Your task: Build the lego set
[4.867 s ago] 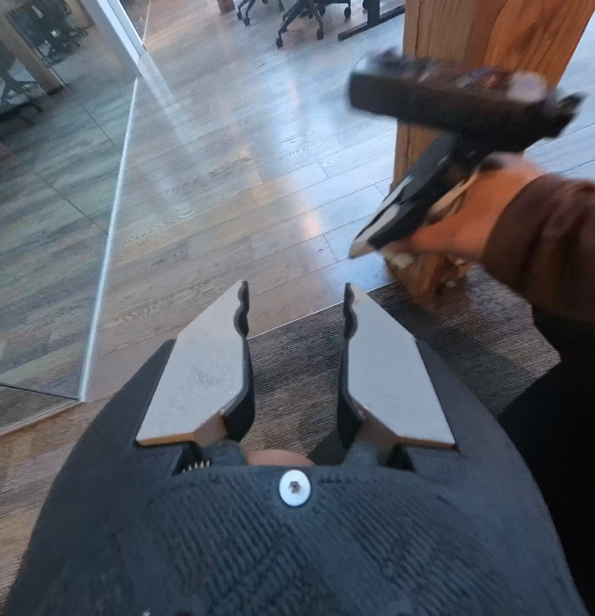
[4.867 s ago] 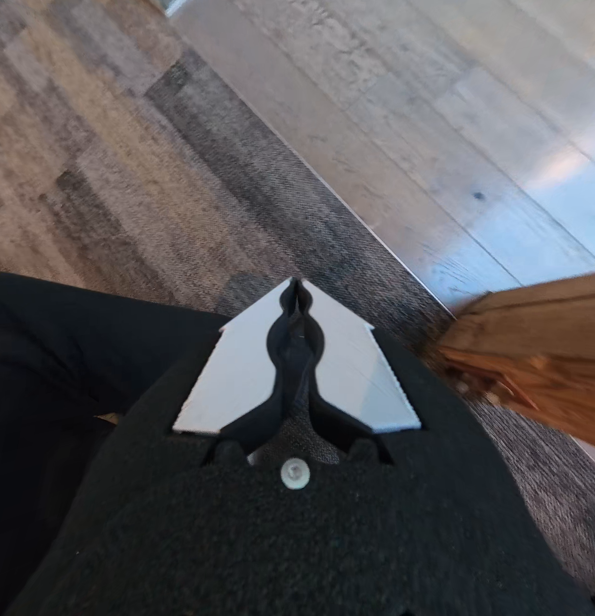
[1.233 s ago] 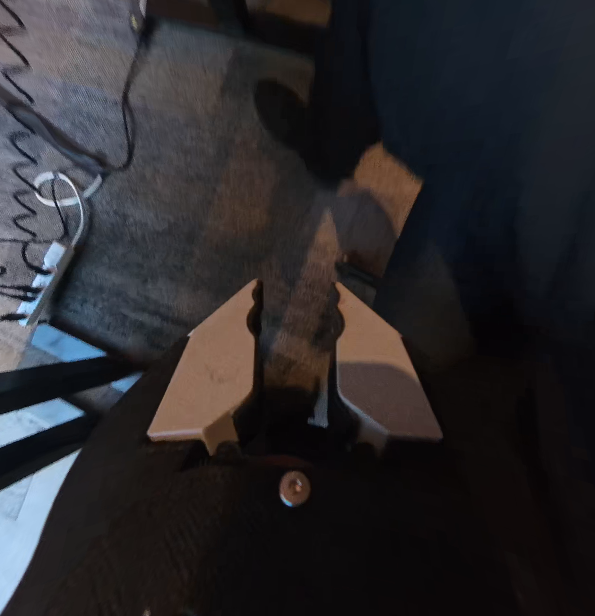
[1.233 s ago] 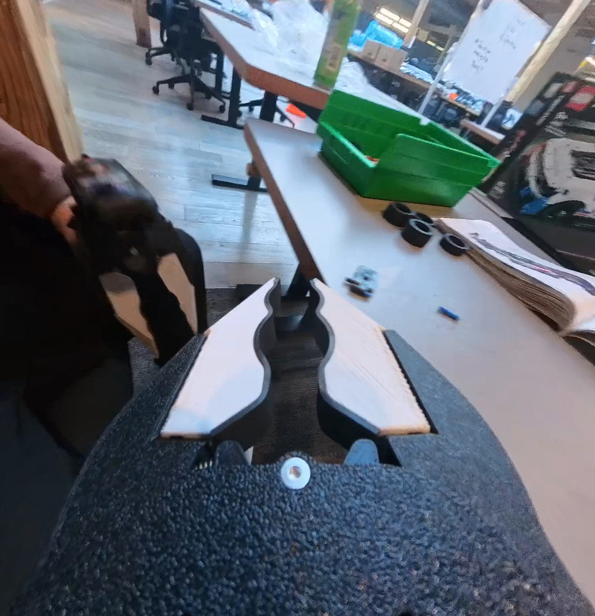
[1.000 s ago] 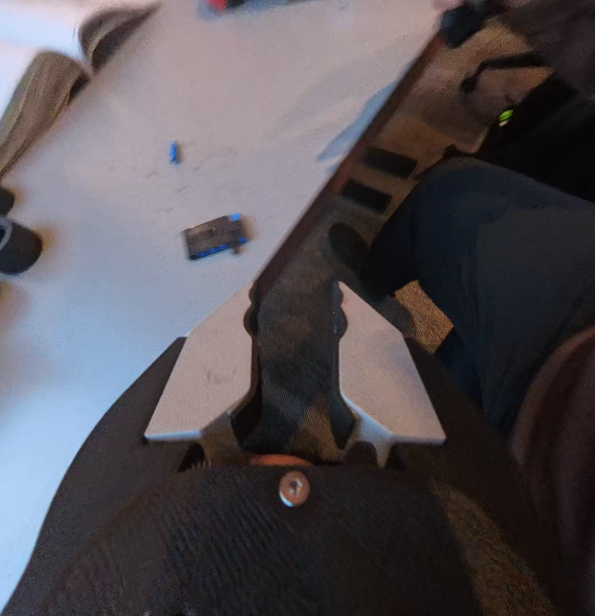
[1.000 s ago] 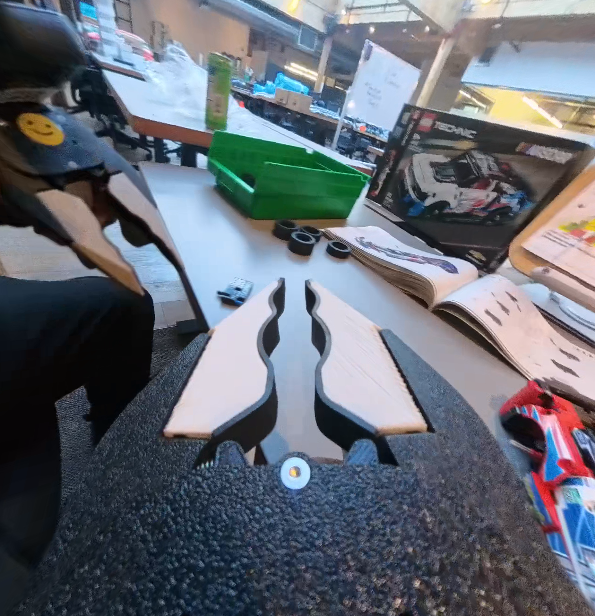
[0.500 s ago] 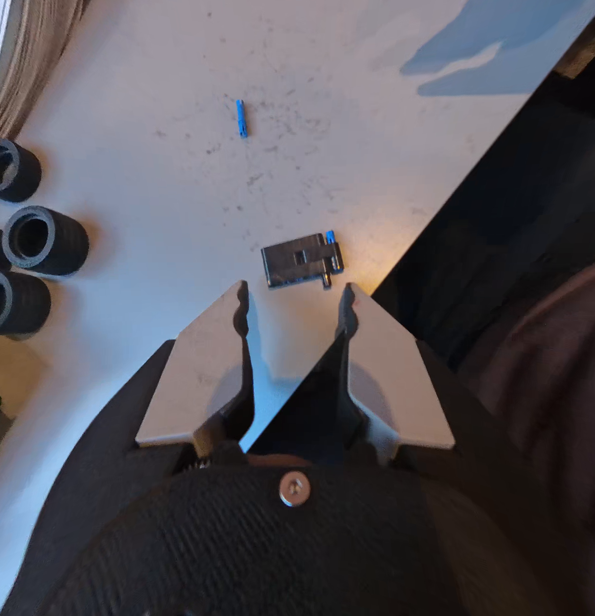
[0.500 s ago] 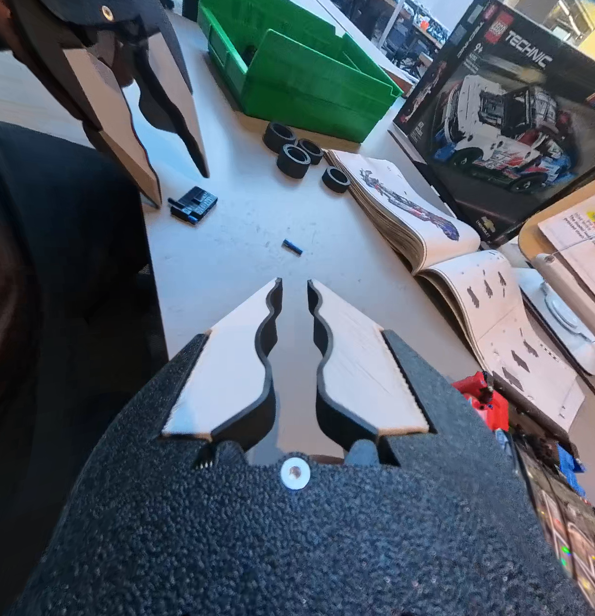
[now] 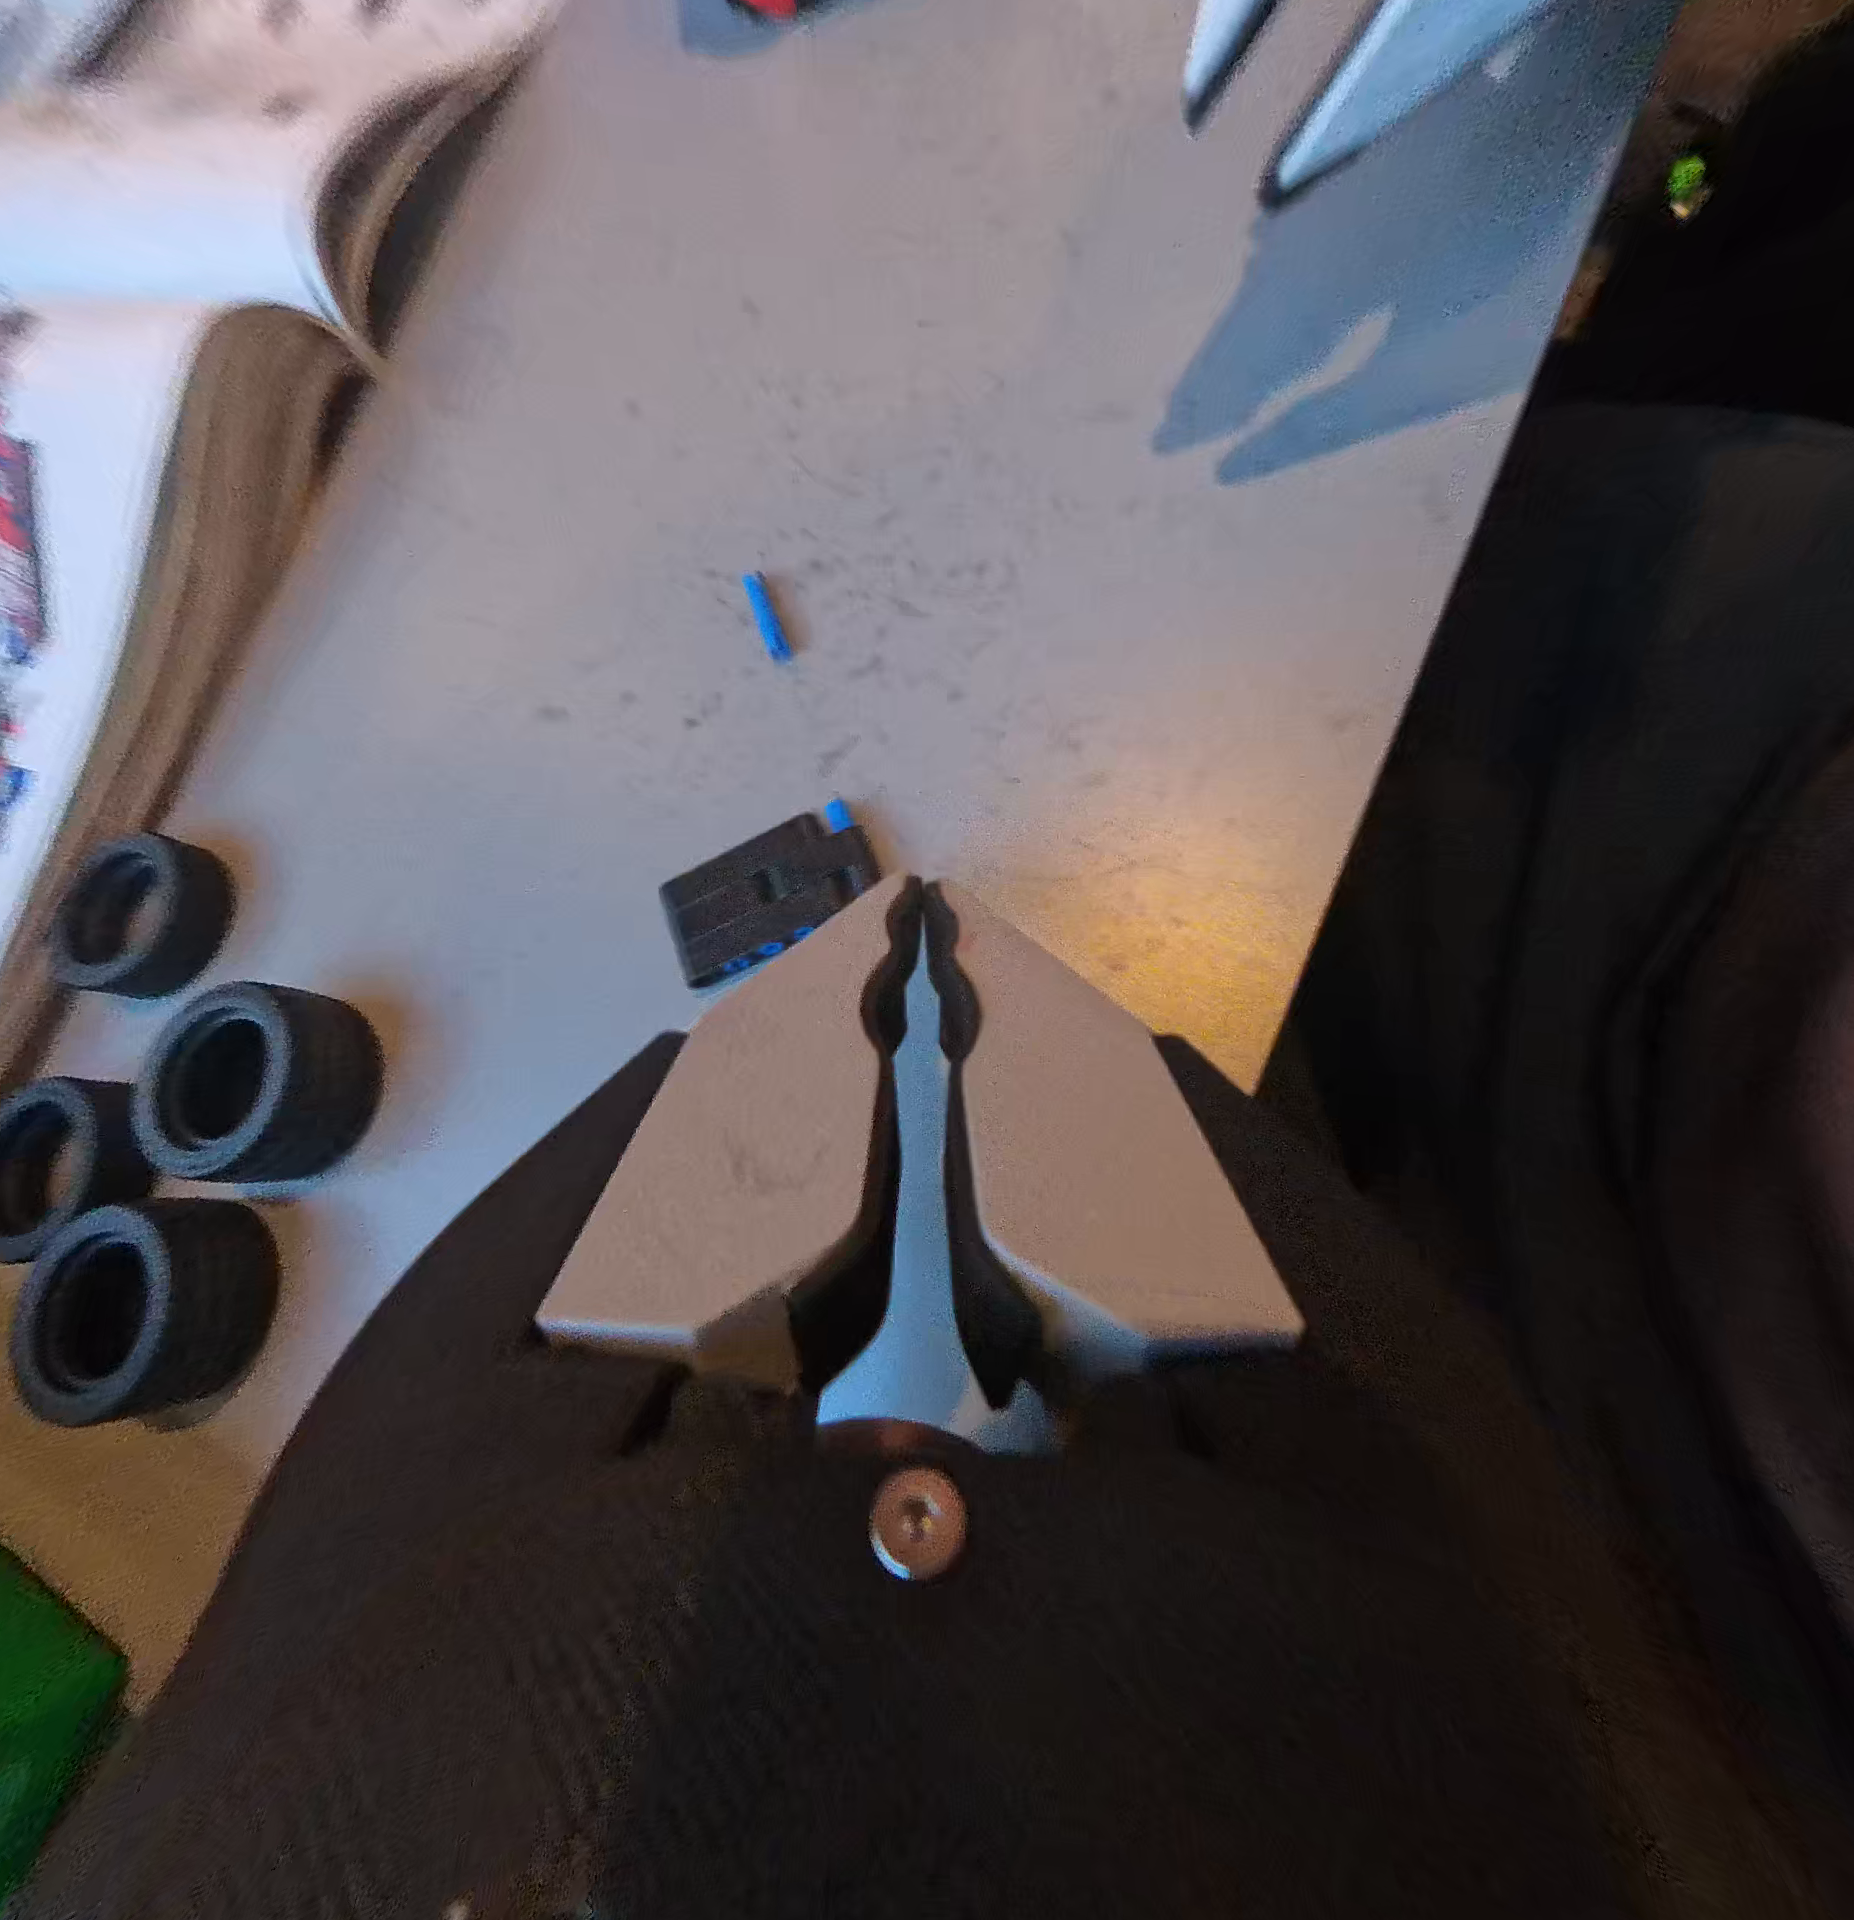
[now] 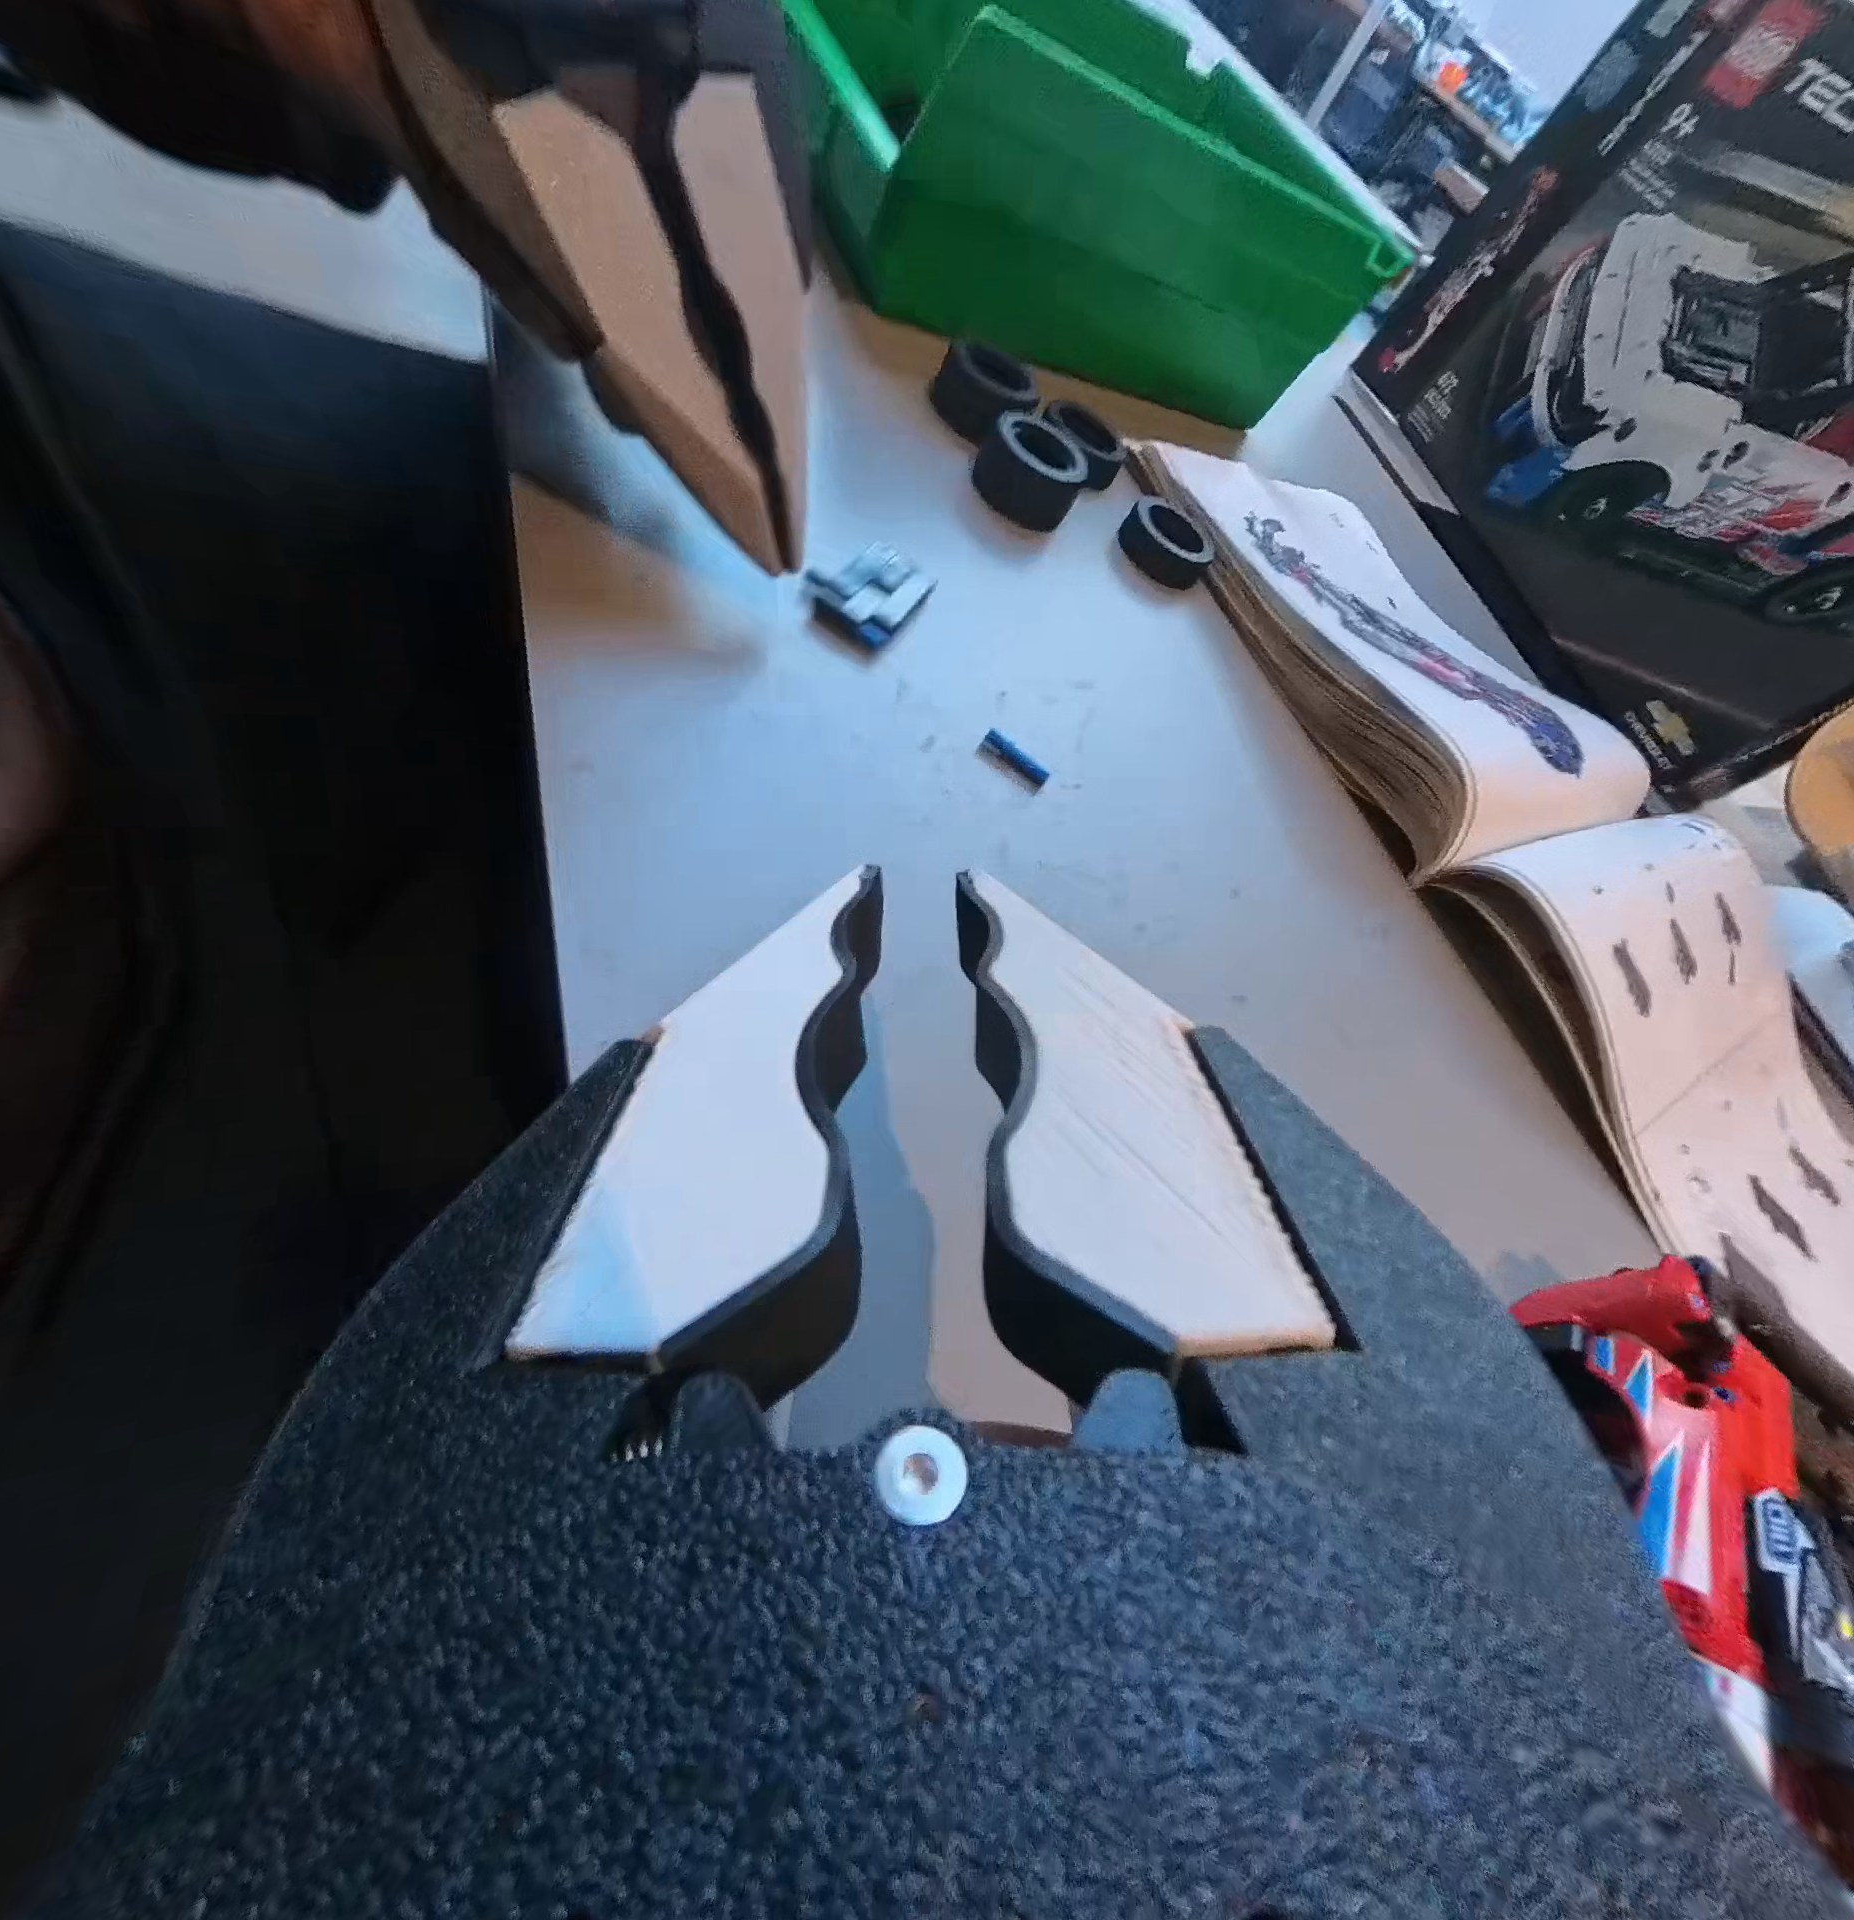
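Note:
A small black lego assembly with blue pins lies on the pale table near its front edge; it also shows in the right wrist view. My left gripper is shut and empty, its tips just right of that assembly; it also shows in the right wrist view. A loose blue pin lies farther out, also in the right wrist view. My right gripper is open and empty above the table, short of the pin. A partly built red car sits at the right edge.
Several black tyres stand left of the assembly, also in the right wrist view. An open instruction book, the set's box and a green bin line the table's far side. A person's dark lap is beside the table edge. The gap from one gripper's tips to the other's is roughly 12 centimetres. My left tips are roughly 8 centimetres from the loose blue pin.
My left gripper has shut and moved over the table beside the black assembly. My right gripper stays slightly open and has moved a little nearer the blue pin.

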The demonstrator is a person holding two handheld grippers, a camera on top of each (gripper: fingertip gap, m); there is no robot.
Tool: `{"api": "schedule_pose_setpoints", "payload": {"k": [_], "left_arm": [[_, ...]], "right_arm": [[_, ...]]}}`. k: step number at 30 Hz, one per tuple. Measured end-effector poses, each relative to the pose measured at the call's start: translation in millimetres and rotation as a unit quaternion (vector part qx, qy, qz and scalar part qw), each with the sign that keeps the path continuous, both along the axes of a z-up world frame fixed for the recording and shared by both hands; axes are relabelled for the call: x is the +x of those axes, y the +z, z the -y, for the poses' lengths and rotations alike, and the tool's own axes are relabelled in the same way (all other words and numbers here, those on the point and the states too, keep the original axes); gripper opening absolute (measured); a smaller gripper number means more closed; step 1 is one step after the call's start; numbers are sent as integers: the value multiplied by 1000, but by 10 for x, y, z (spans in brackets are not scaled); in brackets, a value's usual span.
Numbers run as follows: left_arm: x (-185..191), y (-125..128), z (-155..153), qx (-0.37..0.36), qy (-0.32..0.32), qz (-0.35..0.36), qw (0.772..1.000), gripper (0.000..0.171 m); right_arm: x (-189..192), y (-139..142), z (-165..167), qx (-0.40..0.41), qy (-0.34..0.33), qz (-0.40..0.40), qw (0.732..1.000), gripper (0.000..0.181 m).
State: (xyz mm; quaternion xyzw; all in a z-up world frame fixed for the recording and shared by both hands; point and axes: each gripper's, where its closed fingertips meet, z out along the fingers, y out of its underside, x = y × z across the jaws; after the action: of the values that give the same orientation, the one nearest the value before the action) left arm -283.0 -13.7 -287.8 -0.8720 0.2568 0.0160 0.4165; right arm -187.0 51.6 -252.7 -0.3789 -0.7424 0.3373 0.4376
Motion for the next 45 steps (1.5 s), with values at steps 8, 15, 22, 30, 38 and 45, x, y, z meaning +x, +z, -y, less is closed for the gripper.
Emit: {"api": "schedule_pose_setpoints", "payload": {"k": [8, 15, 22, 30, 38, 45], "left_arm": [[-201, -81, -7, -17, 81, -38, 996, 15], [-361, -69, -173, -19, 168, 16, 985, 37], [-414, -84, -193, -28, 92, 49, 994, 37], [-404, -117, -324, -86, -100, 102, 986, 39], [-242, -118, -423, -103, -282, 84, 950, 39], [-291, -118, -379, -112, -276, 55, 953, 58]], "right_arm": [[-9, -322, 113, 101, 23, 59, 993, 16], [-53, -219, -16, 9, 6, 63, 998, 19], [-114, -319, -134, -95, -2, 141, 985, 19], [-120, -364, -104, -97, 14, 160, 982, 10], [-237, -331, -146, -88, 25, 147, 985, 3], [-479, -260, -323, -91, 1, 120, 989, 12]]}}
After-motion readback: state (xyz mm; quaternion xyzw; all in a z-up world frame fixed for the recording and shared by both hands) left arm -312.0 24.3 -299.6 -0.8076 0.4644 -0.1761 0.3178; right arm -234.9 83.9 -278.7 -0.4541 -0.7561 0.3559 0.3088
